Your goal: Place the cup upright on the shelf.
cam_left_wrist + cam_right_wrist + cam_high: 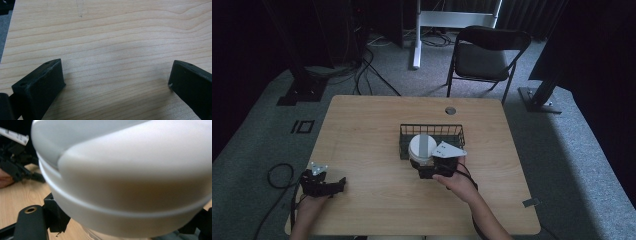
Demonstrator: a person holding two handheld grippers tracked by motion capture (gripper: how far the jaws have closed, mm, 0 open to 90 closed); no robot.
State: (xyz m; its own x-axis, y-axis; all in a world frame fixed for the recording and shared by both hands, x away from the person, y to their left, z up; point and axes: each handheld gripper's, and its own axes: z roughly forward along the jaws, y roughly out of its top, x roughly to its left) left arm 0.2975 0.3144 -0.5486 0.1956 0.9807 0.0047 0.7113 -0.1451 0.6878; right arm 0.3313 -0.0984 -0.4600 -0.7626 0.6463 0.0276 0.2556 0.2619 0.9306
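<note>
2 black jaws of the right gripper (426, 161) clamp a round, smooth white container (422, 146) with a grey band across its lid, held at the near edge of the black wire basket (452, 131) at mid-table. The left gripper (337, 184) rests at the near left of the pale wood-grain table (362, 135), jaws spread wide over bare wood.

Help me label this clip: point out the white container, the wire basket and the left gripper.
white container (422, 146), high view, on its lid
wire basket (431, 127), high view, on its far rim
left gripper (343, 182), high view, between its fingertips
</note>
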